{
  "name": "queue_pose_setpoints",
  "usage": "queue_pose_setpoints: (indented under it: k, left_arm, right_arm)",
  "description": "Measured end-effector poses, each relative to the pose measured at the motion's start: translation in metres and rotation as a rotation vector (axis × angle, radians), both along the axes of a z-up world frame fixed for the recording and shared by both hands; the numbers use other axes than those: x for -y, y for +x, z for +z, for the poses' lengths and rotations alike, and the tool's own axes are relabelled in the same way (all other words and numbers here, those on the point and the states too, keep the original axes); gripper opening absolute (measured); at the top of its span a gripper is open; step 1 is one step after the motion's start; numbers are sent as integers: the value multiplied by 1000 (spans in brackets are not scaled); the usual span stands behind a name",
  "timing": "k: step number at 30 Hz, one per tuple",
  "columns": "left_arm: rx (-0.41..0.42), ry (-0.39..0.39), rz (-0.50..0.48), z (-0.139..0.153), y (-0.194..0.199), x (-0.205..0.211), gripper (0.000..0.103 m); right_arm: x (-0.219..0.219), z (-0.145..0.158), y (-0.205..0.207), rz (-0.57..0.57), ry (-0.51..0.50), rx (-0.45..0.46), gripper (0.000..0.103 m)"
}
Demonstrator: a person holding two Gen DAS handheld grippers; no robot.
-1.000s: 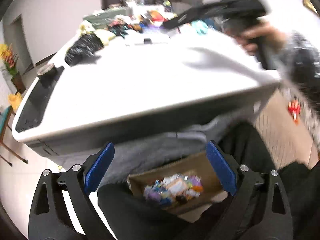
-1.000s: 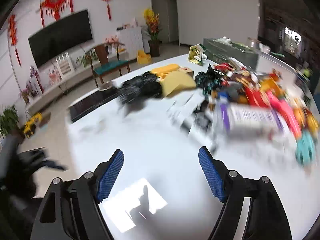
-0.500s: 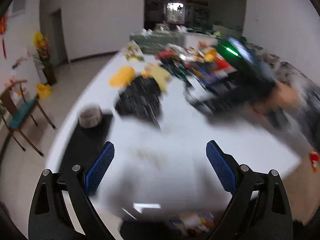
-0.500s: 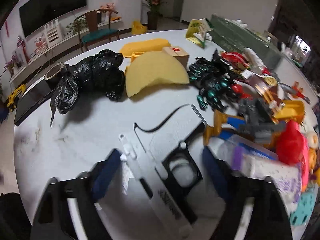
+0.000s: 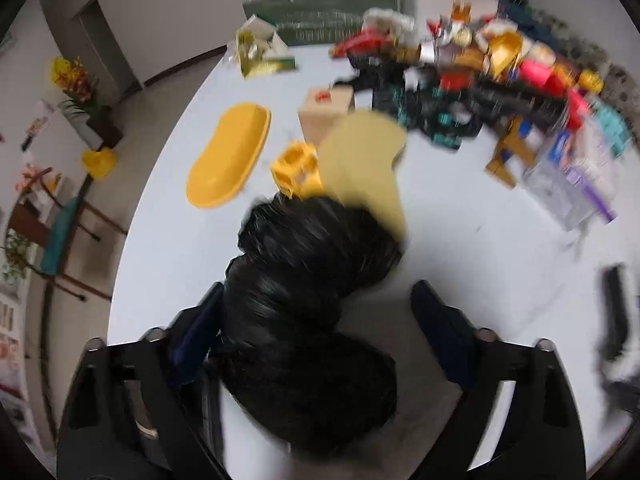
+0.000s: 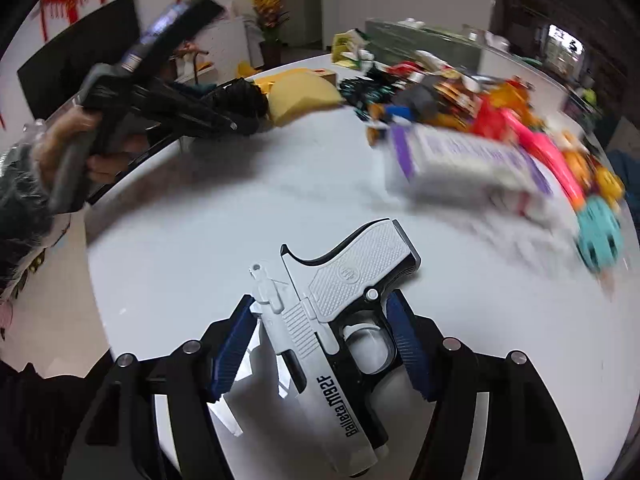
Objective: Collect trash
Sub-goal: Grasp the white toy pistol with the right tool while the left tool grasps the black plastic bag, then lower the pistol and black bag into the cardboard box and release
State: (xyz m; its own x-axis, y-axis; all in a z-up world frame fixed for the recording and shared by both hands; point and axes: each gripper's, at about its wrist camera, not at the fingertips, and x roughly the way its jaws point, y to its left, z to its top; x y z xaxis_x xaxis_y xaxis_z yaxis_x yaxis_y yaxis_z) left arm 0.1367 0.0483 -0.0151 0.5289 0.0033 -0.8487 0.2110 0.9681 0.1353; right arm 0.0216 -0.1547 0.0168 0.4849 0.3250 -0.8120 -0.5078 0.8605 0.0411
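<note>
Left gripper (image 5: 316, 332), a second ago over the table edge and the lap box, now straddles the black trash bag (image 5: 308, 320) on the white table (image 5: 460, 248); jaws have just been closing, left pad touching, right pad clear. Right gripper (image 6: 320, 344), jaws narrowing, now brackets a white toy pistol (image 6: 336, 320); grip uncertain.

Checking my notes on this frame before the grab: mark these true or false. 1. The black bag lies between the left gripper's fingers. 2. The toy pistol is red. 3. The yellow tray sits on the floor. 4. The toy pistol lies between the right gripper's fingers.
1. True: the black bag lies between the left gripper fingers.
2. False: the toy pistol is white and black.
3. False: the yellow tray sits on the white table.
4. True: it lies within the right gripper.
</note>
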Motion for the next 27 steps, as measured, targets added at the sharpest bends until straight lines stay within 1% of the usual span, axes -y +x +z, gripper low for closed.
queue_pose_setpoints:
  k: [1,2,3,5,6,8,11,13,14,15,19,20,22,23,25,27]
  left_arm:
    - [2,-63,-25,1,-7,3,43]
    - [-14,-127,-42,2,-16,6,44]
    - [-10,-135,-40,2,-24,11,44]
    - [34,-118,-53,3,-46,23,44]
    - [74,-128,-69,4,-64,30,44]
    - [96,-168,-79,5,-84,35,44]
    - [130,-254,-88,13,-121,42,44]
    - [162,-264,-100,21,-136,47,44]
    - [188,-270,-124,29,-153,50,44]
    - [206,-265,-138,32,-160,55,44]
    - [299,-223,-236,48,-218,64,44]
    - [305,-220,-251,50,-228,64,44]
    - [305,-238,-298,51,-255,62,44]
    - [303,-244,-315,50,-262,61,44]
    - [275,-242,-361,43,-281,57,44]
    - [229,-215,-395,28,-297,55,44]
  right_arm:
    - [4,-1,-4,-18,10,6,65]
    - [9,-1,-11,-40,24,17,65]
    - [13,-1,-16,-61,34,27,65]
    - [21,-2,-22,-99,58,36,64]
    - [24,-1,-24,-113,71,37,64]
    - [29,-1,-29,-148,95,38,64]
    - [32,0,-38,-173,128,42,64]
    - [35,5,-46,-179,153,56,64]
    - [36,9,-52,-178,167,66,64]
    - [37,12,-58,-175,174,76,64]
    - [43,31,-88,-168,218,120,64]
    - [45,36,-98,-167,245,119,64]
    - [48,44,-119,-153,287,113,64]
    - [47,47,-126,-145,297,108,64]
    - [45,48,-147,-116,320,72,64]
    - [42,42,-168,-84,345,6,64]
